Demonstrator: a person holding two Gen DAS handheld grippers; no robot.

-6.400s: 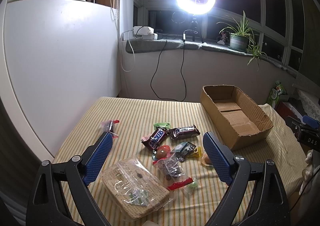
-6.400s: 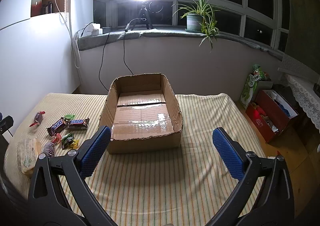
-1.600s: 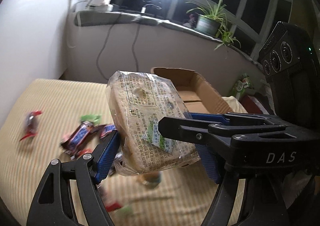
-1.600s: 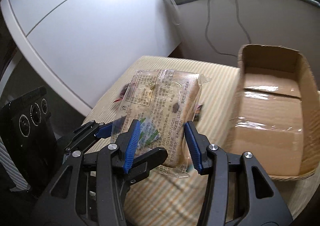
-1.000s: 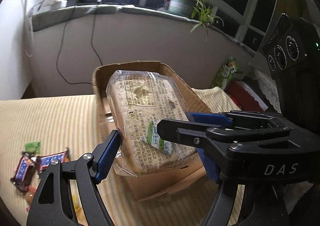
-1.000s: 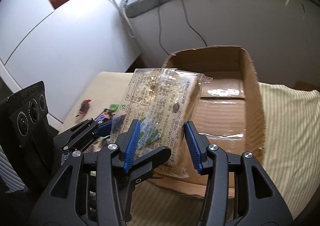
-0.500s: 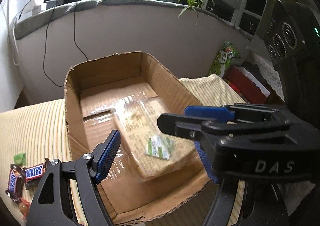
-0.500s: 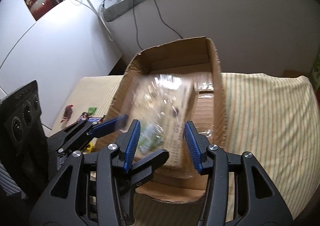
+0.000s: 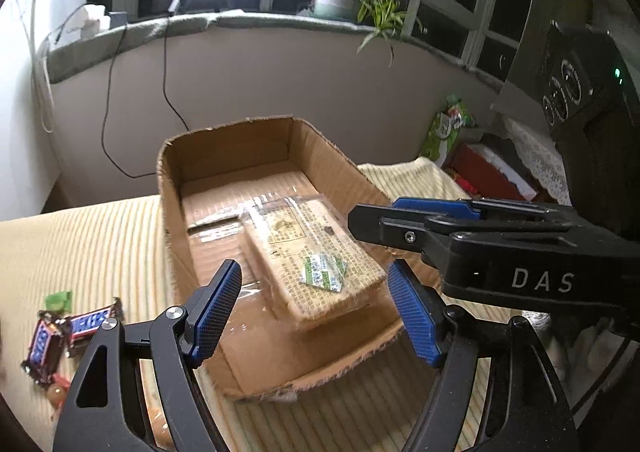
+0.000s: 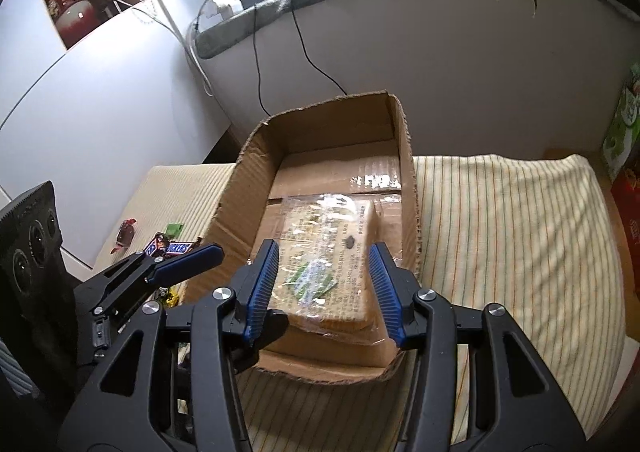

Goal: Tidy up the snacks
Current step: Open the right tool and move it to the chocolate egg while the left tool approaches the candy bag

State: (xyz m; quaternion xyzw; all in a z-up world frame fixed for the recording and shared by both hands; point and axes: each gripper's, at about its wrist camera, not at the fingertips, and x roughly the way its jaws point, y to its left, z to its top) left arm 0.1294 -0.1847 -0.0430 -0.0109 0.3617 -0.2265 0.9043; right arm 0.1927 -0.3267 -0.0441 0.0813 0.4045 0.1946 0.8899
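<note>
Wrapped cracker pack (image 9: 316, 256) lies flat on the floor of the cardboard box (image 9: 224, 148), toward the near right corner, nothing gripping it. Left gripper (image 9: 314, 308) has its jaws wide apart and empty, hanging above the box's near end; right gripper (image 10: 322, 288) has its jaws partly apart, straddling the pack in its own view but the pads look clear of the wrapper, so no clamp. Step in hand looks like clearing out of the box after the drop and going for the next snack. The 2 Snickers bars (image 9: 66, 332), a green candy (image 9: 58, 300) and a red-wrapped candy (image 10: 126, 232) sit on the striped cloth (image 10: 500, 220) left of the box. To do it well: lift both grippers straight up first so the fingers don't snag the wrapper or the torn box rim, then swing left; take small bars 1 at a time, across the short side, and set them in the free far half of the box
</note>
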